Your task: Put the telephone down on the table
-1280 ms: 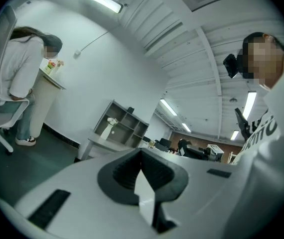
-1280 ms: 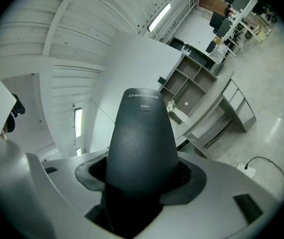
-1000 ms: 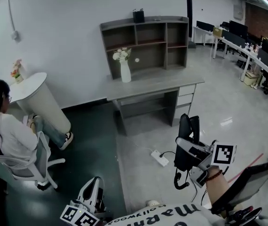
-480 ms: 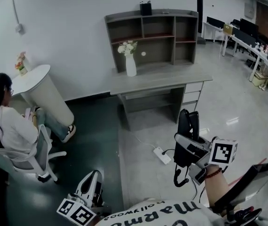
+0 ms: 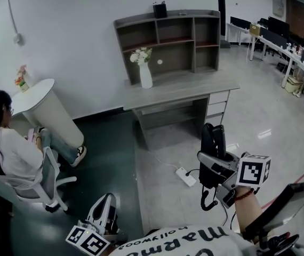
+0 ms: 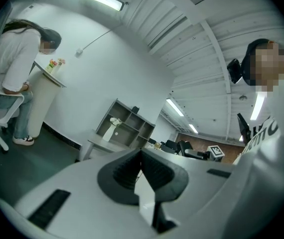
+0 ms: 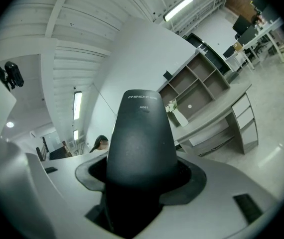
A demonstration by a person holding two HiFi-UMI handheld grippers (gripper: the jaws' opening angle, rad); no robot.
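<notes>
- The right hand-held gripper (image 7: 142, 185) is clamped on the lower part of a black telephone (image 7: 141, 133), which stands up between its jaws.
- In the head view this right hand-held gripper (image 5: 214, 161) holds the telephone (image 5: 214, 137) in the air above the floor, well apart from the table (image 5: 194, 91).
- The left hand-held gripper (image 6: 142, 169) has its jaws pressed together with nothing between them; it sits low at the frame's bottom (image 5: 104, 215).
- The table carries a shelf unit (image 5: 168, 39) and a white vase of flowers (image 5: 144, 74).
- A power strip (image 5: 187, 177) lies on the floor.
- A person (image 5: 10, 151) sits on a chair at the left.
</notes>
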